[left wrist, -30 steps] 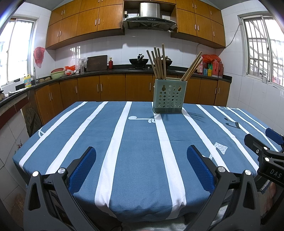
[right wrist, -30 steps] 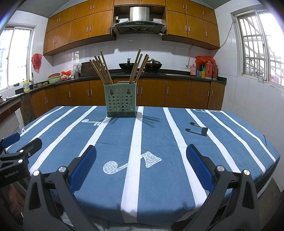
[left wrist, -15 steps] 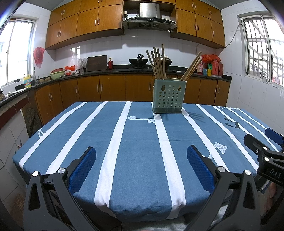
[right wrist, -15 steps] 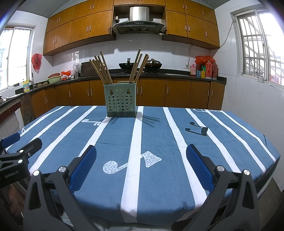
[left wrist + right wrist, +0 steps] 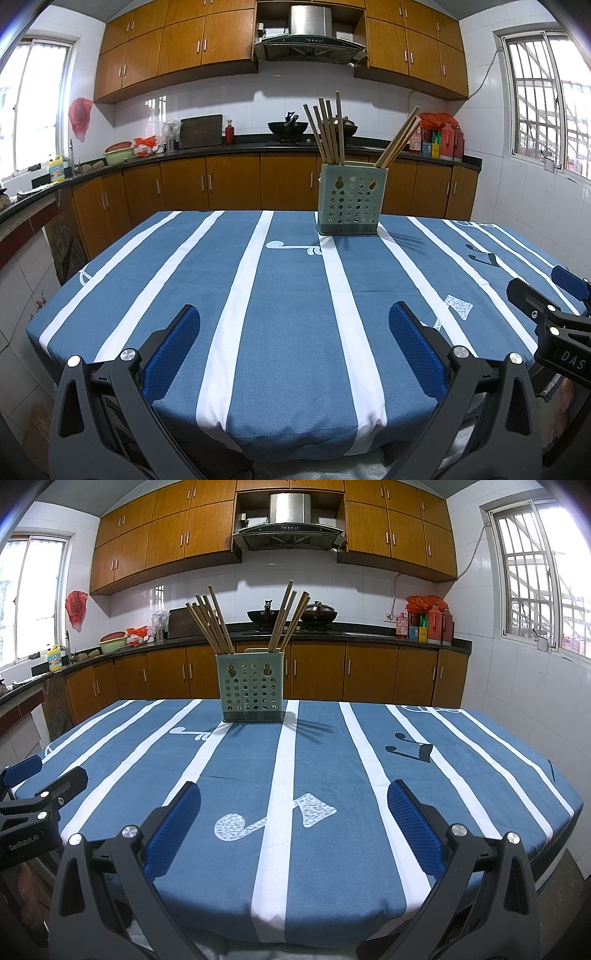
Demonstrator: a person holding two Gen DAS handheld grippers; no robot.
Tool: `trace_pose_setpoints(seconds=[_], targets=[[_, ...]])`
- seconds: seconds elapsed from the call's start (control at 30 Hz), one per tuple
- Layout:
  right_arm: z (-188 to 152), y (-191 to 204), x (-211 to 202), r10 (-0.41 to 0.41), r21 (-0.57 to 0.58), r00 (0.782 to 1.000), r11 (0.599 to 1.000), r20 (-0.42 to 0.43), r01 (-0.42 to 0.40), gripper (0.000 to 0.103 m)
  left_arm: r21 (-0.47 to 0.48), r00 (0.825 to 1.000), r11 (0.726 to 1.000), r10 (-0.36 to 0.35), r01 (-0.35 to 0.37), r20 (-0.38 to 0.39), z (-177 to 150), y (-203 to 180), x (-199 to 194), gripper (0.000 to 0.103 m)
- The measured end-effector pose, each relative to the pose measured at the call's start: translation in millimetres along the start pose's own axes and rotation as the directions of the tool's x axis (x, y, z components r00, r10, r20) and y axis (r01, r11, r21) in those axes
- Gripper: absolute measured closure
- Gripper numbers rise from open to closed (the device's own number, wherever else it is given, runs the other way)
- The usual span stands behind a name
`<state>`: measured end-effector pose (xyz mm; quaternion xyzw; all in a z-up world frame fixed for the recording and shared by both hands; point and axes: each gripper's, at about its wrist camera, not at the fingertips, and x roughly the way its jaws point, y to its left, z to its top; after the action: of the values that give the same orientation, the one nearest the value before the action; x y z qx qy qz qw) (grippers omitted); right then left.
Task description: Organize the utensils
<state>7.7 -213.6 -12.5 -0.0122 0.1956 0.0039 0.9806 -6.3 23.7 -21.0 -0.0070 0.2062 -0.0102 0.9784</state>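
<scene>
A pale green perforated utensil holder [image 5: 349,201] stands upright near the table's far edge; it also shows in the right wrist view [image 5: 252,687]. Several wooden chopsticks [image 5: 328,129] lean in it, in two bunches [image 5: 212,622]. My left gripper [image 5: 294,334] is open and empty, low over the near edge of the table. My right gripper [image 5: 293,812] is open and empty, beside it at the same near edge. Each gripper shows at the side of the other's view: the right one [image 5: 546,314], the left one [image 5: 37,790].
The table wears a blue cloth with white stripes [image 5: 295,295] and note patterns. Behind it run brown kitchen cabinets [image 5: 229,181] and a dark counter with a wok [image 5: 287,127], bottles and bags. Tiled walls stand on both sides.
</scene>
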Motion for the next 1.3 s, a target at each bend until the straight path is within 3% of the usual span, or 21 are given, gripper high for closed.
trace_pose_setpoints(seconds=[1.3], targets=[[0.3, 0.4, 0.2, 0.0, 0.001, 1.0, 1.0, 0.0, 0.0, 0.004, 0.005, 1.0, 1.0, -0.006, 0.006, 0.0, -0.4, 3.2, 0.7, 0.002]])
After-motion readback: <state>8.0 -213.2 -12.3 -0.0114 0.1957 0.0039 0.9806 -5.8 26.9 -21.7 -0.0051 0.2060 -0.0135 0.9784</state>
